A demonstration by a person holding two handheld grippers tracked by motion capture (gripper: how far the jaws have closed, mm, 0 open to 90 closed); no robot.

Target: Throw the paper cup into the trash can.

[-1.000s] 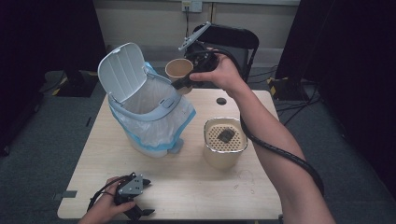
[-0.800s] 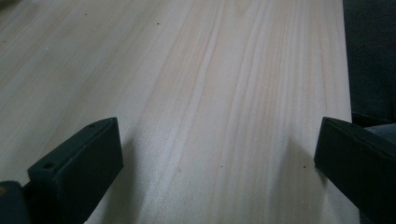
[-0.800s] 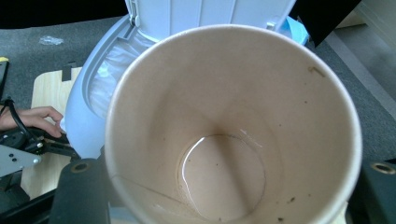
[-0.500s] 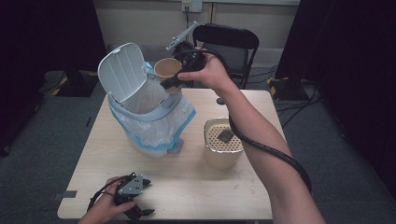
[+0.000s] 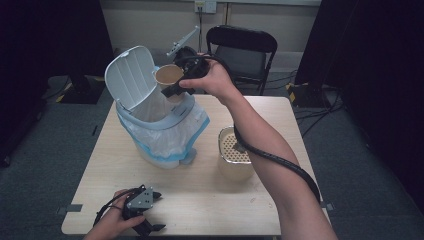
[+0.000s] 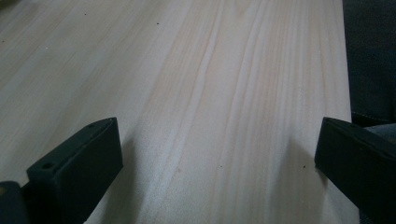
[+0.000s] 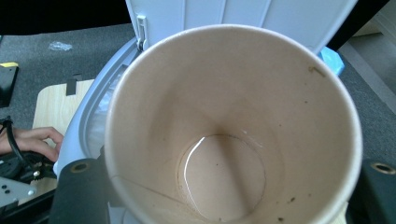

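Above the lined bin [image 5: 160, 125], your right gripper [image 5: 172, 90] is clasping a paper cup [image 5: 167, 76], its raised lid [image 5: 127, 77] just behind, perforated container [image 5: 235, 157] nearby, your left gripper [image 5: 142, 215] is resting on the table [image 5: 210, 200], jaws spread, grasping nothing.

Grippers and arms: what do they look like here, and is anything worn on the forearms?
Both are black two-jaw tools. The left gripper carries a grey three-cornered plate on top and trails a black cable; its blocky jaws show round screw holes. The right gripper has a thick black cable running along the forearm. No sleeves reach the forearms.
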